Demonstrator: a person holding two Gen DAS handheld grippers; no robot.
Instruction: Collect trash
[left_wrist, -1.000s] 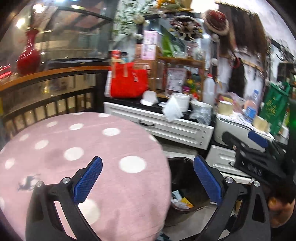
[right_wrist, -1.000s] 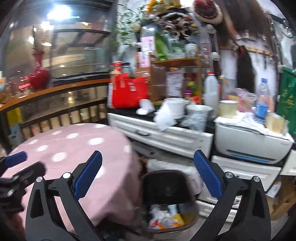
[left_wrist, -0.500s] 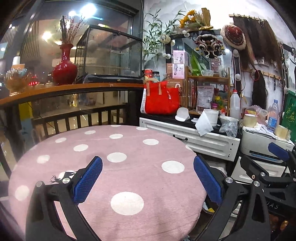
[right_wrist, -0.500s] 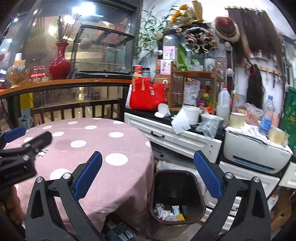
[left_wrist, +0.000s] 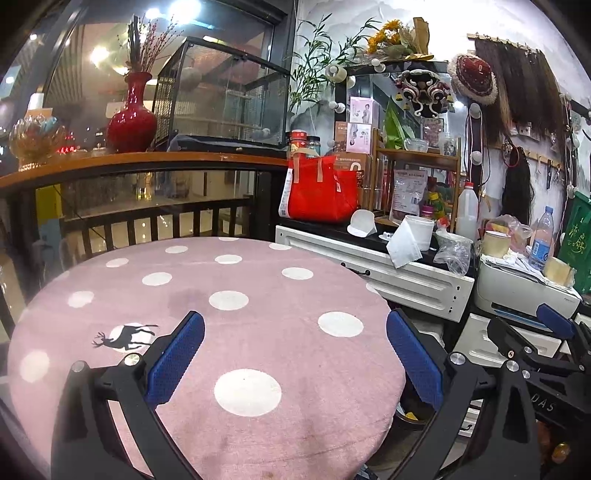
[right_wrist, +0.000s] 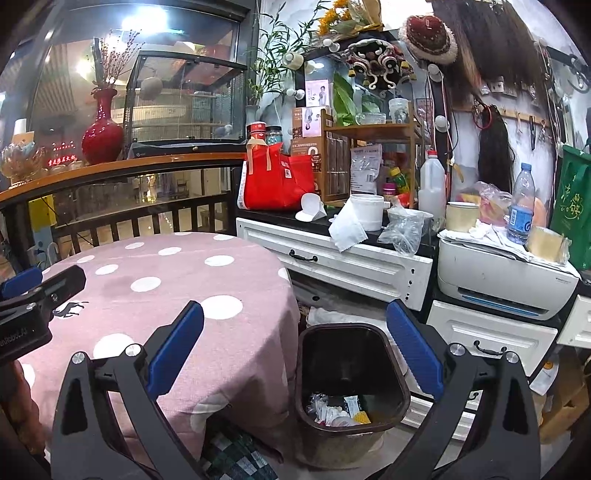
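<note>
Hovering released and empty, the left gripper (left_wrist: 295, 356) overlooks the polka-dot tablecloth (left_wrist: 258, 295), the right gripper (right_wrist: 295, 347) the trash bin (right_wrist: 351, 373).

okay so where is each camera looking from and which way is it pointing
Left wrist: on the left claw, above the pink table, facing the cabinet; its open fingers and the right claw show.
Right wrist: on the right claw, beside the table, looking down at the bin; the left claw shows.
Shared: table, red bag, cabinet.
</note>
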